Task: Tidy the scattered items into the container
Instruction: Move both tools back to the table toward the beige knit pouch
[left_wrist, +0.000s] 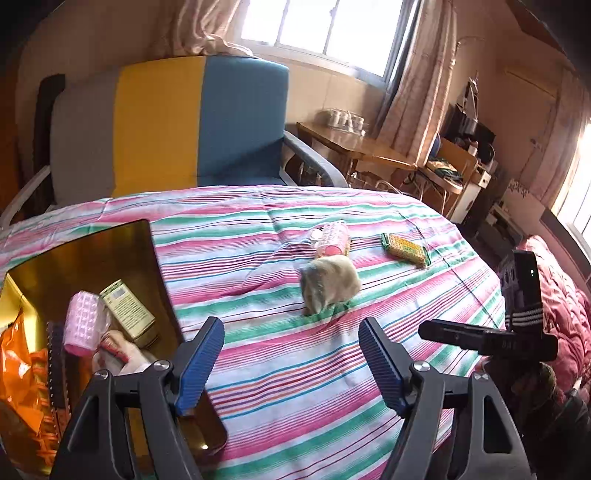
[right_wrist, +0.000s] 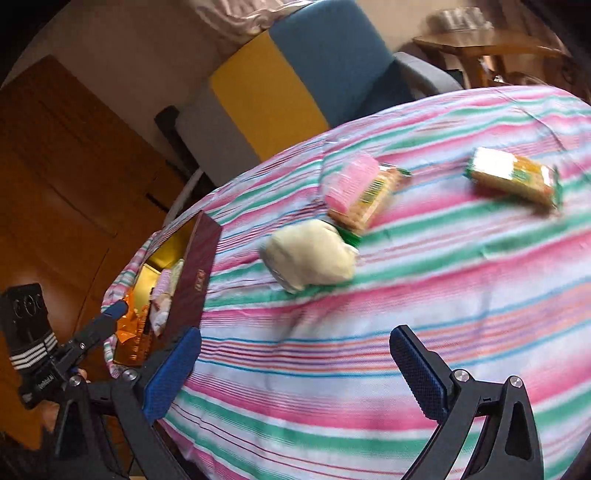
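A gold-lined box (left_wrist: 140, 236) stands at the left of the striped cloth; it holds a pink roller (left_wrist: 83, 321), a cream carton (left_wrist: 127, 314) and orange wrappers (left_wrist: 22, 376). On the cloth lie a cream pouch (left_wrist: 330, 283), a pink roller pack (left_wrist: 332, 239) and a yellow-green biscuit pack (left_wrist: 405, 249). My left gripper (left_wrist: 291, 345) is open and empty, just short of the pouch. My right gripper (right_wrist: 295, 354) is open and empty, below the pouch (right_wrist: 310, 258); the box (right_wrist: 195, 277) is at its left, with the roller pack (right_wrist: 354, 184) and biscuit pack (right_wrist: 513, 179) beyond.
A grey, yellow and blue armchair (left_wrist: 166, 125) stands behind the table. A wooden side table (left_wrist: 354, 144) and cluttered shelves (left_wrist: 458, 155) are at the back right. A pink quilt (left_wrist: 561, 295) lies to the right. The other gripper's body (left_wrist: 517, 332) shows at the right.
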